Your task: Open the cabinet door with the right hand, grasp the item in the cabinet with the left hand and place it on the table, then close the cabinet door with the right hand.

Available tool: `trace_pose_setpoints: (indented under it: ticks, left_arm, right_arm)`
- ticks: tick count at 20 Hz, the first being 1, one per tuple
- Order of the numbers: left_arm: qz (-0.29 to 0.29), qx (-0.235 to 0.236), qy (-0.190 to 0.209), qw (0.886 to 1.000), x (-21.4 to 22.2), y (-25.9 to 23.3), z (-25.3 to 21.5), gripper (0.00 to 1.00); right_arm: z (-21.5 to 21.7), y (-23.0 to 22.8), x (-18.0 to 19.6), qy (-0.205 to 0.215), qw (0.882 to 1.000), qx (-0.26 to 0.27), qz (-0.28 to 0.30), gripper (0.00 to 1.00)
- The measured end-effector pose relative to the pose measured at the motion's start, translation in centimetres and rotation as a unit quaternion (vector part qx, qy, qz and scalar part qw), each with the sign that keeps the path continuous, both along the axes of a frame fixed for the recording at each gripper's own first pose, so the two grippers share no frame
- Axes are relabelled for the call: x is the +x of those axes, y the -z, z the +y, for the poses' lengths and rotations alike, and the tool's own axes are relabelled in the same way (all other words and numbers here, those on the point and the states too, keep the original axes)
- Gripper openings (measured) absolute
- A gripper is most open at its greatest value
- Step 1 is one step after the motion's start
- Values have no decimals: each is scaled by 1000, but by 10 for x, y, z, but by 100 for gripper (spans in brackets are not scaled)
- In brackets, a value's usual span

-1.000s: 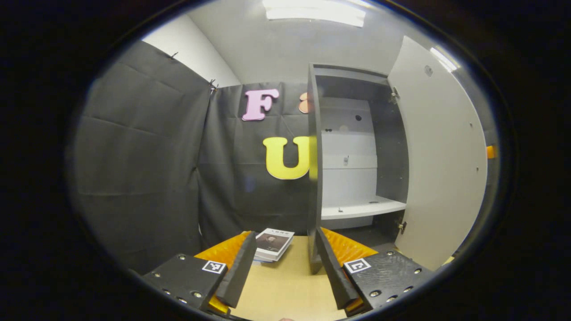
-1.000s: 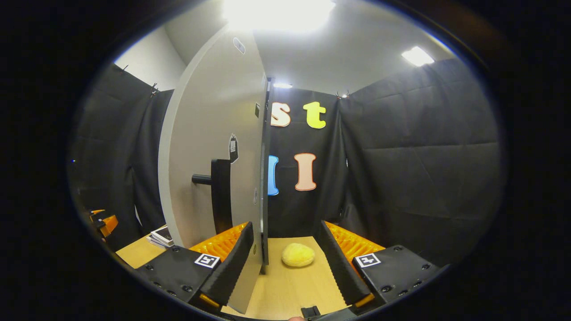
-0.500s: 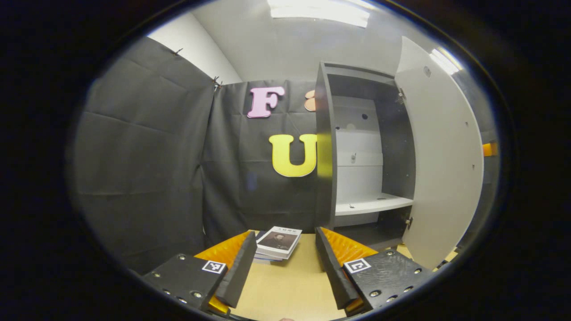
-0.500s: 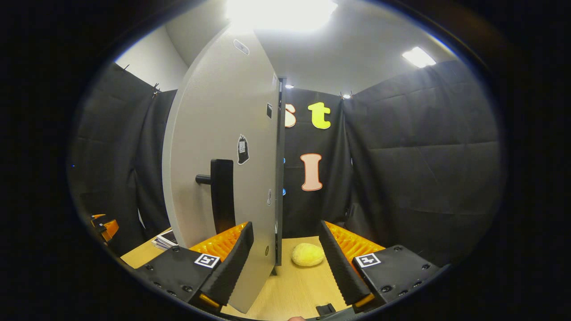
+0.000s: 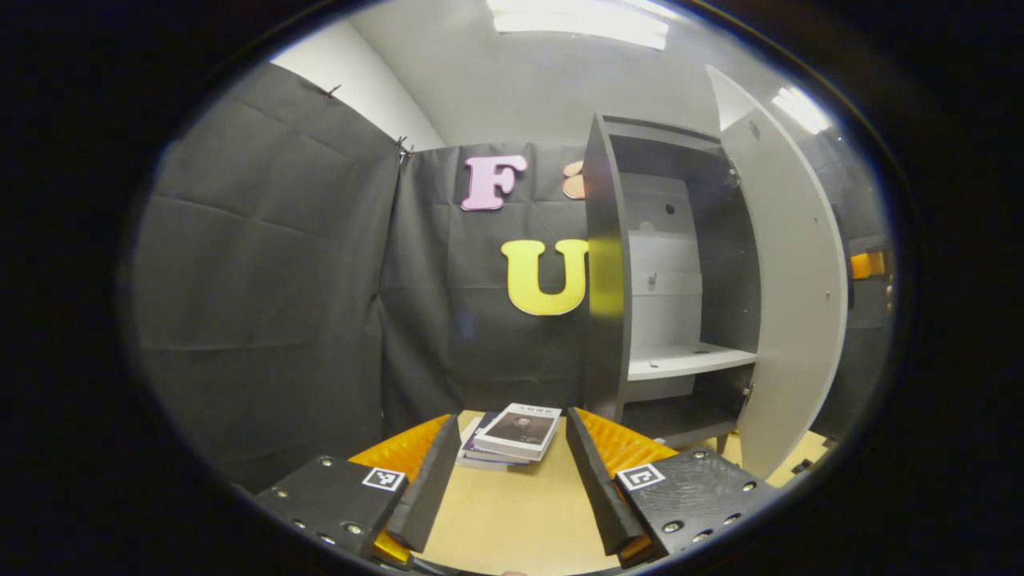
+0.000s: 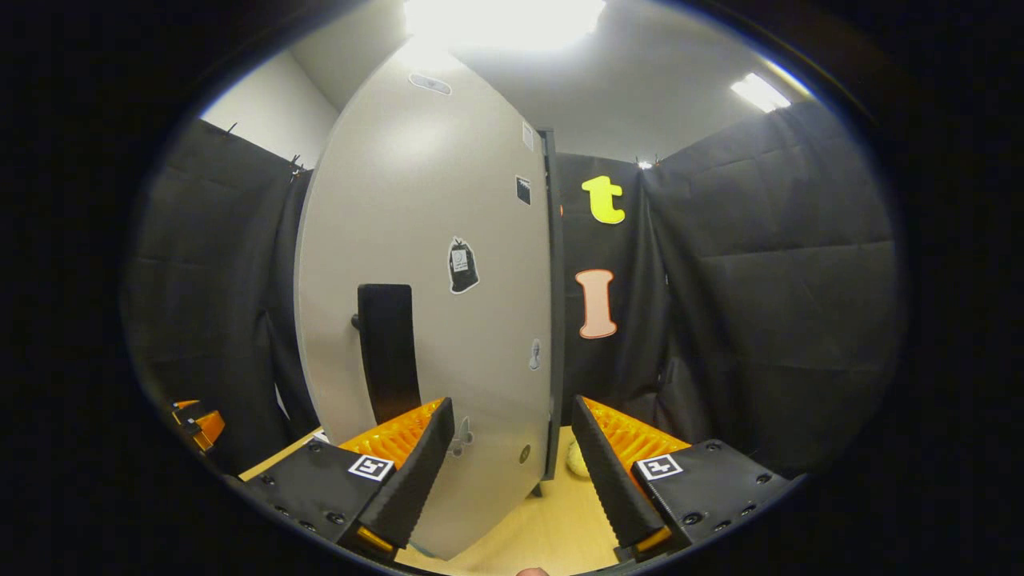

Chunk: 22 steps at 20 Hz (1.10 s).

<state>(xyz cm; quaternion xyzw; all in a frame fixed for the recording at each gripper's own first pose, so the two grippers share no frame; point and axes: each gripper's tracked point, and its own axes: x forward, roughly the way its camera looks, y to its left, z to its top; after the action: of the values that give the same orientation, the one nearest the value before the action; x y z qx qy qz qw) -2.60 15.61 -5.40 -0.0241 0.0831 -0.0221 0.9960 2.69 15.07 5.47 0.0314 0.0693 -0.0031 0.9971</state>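
The small stack of paperback books (image 5: 512,436) lies on the pale wooden tabletop (image 5: 512,520), left of the grey cabinet (image 5: 606,272). Both tongs, left (image 5: 512,472) and right (image 6: 512,464), are released, holding nothing. To close well, push the pale grey door (image 6: 432,240) flat beside its black handle (image 6: 386,352), steadily.

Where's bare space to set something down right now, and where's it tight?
Free: the table strip between the left gripper and the stacked books, and the cabinet shelf, which looks bare. Tight: the right gripper sits close against the cabinet door, near its handle, with a yellow item partly hidden behind the door's edge.
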Motion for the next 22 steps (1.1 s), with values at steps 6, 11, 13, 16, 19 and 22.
trace_pose_setpoints:
  ticks: [6, 11, 13, 16, 19, 22]
  left_arm:
    - [-11, 10, 3, 1000, -8, -4, 12, 80]
    - [-7, 8, -8, 1000, -16, 1, 24, 80]
    - [-2, 6, -12, 1000, -17, 4, 28, 80]
    - [-2, 3, -12, 1000, -13, 4, 23, 80]
    - [4, 6, -17, 1000, -9, 3, 10, 81]
    - [-5, 14, -10, 1000, -8, -10, -19, 81]
  right_arm:
    - [48, 19, 34, -41, 999, 34, 10, 94]
    - [76, 44, 51, -56, 998, 21, 21, 96]
    - [81, 49, 52, -60, 998, 23, 24, 96]
    - [80, 51, 51, -64, 997, 29, 20, 96]
    - [74, 50, 48, -75, 997, 23, 19, 96]
    - [59, 50, 42, -79, 997, 14, 13, 96]
